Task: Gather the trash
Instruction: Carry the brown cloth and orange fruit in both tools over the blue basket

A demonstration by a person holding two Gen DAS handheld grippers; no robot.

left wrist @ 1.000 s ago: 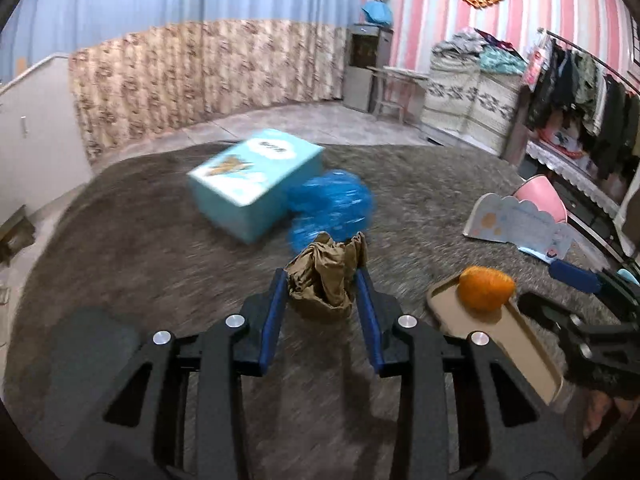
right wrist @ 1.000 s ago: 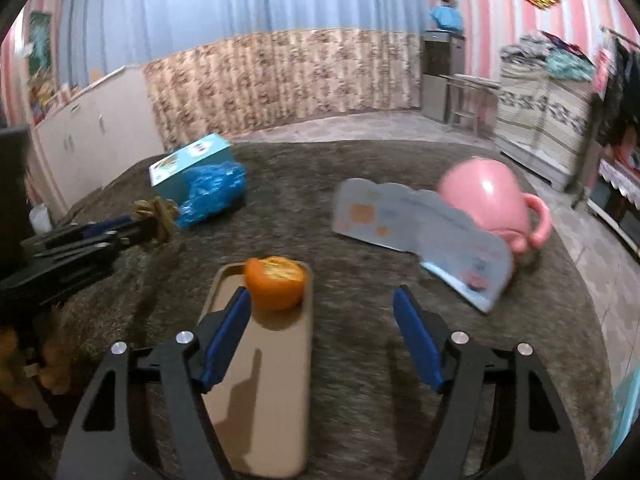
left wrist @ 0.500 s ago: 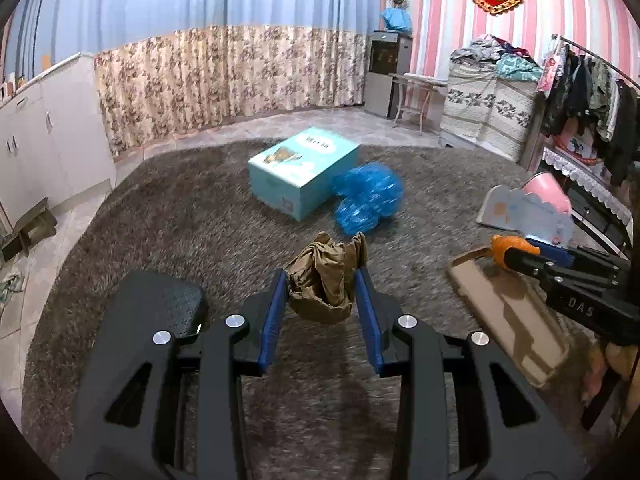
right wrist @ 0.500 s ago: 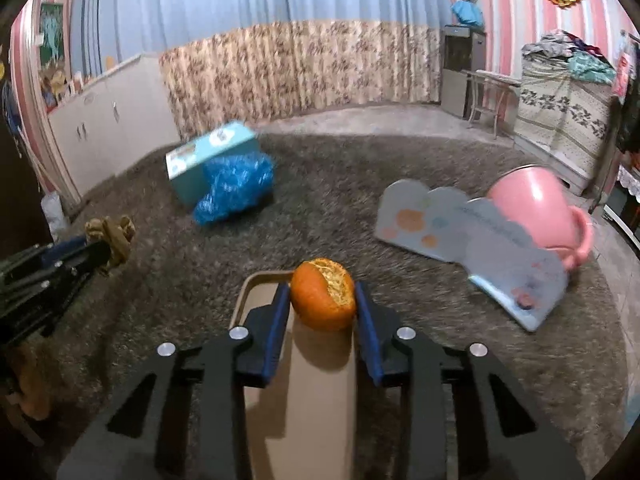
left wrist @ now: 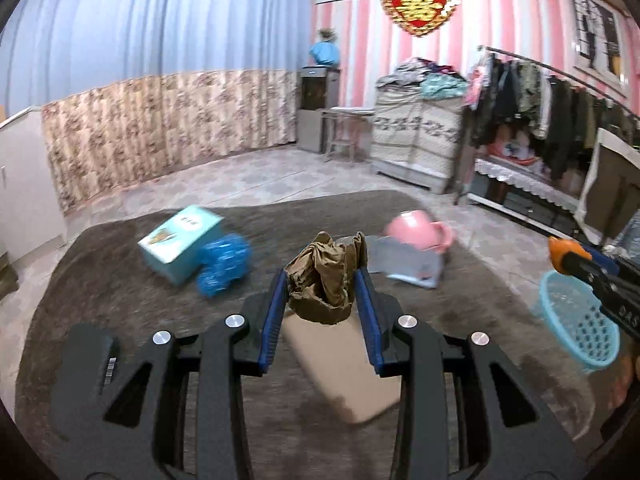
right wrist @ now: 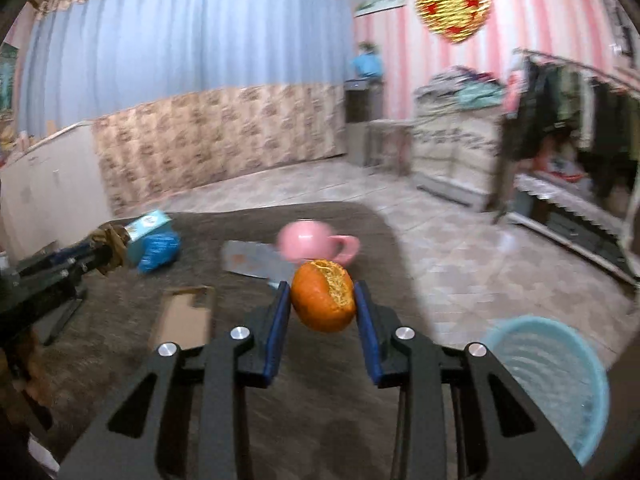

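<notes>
My left gripper [left wrist: 322, 280] is shut on a crumpled brown paper wad [left wrist: 326, 276], held up above the tan tray [left wrist: 344, 372]. My right gripper [right wrist: 322, 298] is shut on a partly peeled orange [right wrist: 324, 296], held in the air over the dark carpet. A light blue plastic basket [right wrist: 560, 380] stands on the floor at the lower right of the right wrist view, and it shows at the right of the left wrist view [left wrist: 576, 320]. The right gripper with the orange [left wrist: 564, 254] shows above that basket. The left gripper with the wad [right wrist: 108, 244] shows at the left.
On the carpet lie a teal box [left wrist: 180, 240], a blue crumpled bag [left wrist: 224, 268], a pink cup on its side [left wrist: 416, 230] and a pale blue card [left wrist: 412, 264]. Cabinets, a clothes rack [left wrist: 560, 120] and tiled floor [right wrist: 460, 252] surround the carpet.
Both grippers have risen and swung right, toward the blue basket. The right gripper closed on the orange and lifted it off the tray. The left still holds the wad.
</notes>
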